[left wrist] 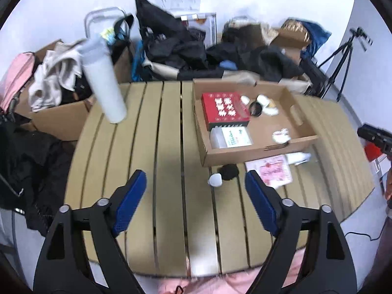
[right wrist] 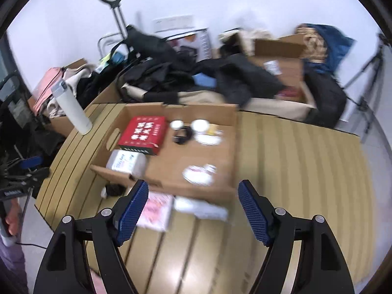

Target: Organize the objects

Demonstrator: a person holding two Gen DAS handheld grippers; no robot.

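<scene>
A shallow cardboard box (left wrist: 257,150) (right wrist: 227,117) sits on the slatted table (left wrist: 159,147) (right wrist: 294,159). It holds a red box (left wrist: 224,109) (right wrist: 143,131), a white packet (left wrist: 231,137) (right wrist: 126,163), small white jars (right wrist: 199,125) and a black ring (right wrist: 182,134). In front of it lie a pink booklet (left wrist: 270,171) (right wrist: 155,210), a white packet (right wrist: 201,208), a black fuzzy object (left wrist: 229,171) (right wrist: 115,188) and a small white cap (left wrist: 215,180). My left gripper (left wrist: 196,203) and right gripper (right wrist: 193,210) are open and empty above the table.
A tall white bottle (left wrist: 104,83) (right wrist: 72,109) stands at the table's far left edge. Boxes, bags and dark clothes (left wrist: 186,46) pile up behind the table. A tripod (left wrist: 343,61) stands at the right. The right gripper shows at the left wrist view's right edge (left wrist: 374,138).
</scene>
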